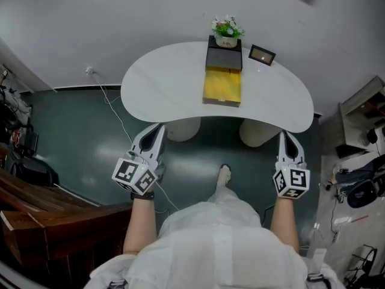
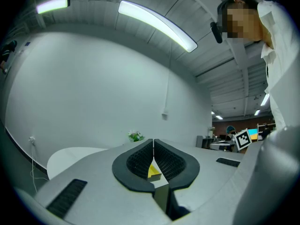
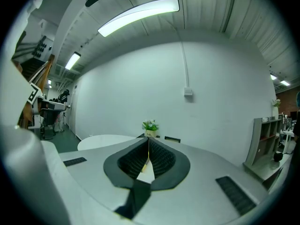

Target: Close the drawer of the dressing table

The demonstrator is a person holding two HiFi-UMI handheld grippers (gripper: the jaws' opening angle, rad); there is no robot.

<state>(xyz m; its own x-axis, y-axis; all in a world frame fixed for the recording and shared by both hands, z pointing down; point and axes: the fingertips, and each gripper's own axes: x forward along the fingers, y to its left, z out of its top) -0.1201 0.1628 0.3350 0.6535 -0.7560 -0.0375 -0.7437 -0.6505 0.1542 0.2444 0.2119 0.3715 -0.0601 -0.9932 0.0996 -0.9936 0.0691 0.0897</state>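
1. The yellow drawer (image 1: 222,87) stands pulled out of a black cabinet (image 1: 224,58) at the back middle of the dressing table's white surface (image 1: 162,83).
2. Its long axis runs from the wall toward the person. The open front end faces the person and stops short of the near edge.
3. A potted plant (image 1: 227,27) sits on the cabinet.
4. The left gripper (image 1: 157,129) is off the near edge, left of the drawer, with its fingers closed and empty.
5. The right gripper (image 1: 284,136) is to the drawer's right, with its fingers also pressed together, holding nothing.
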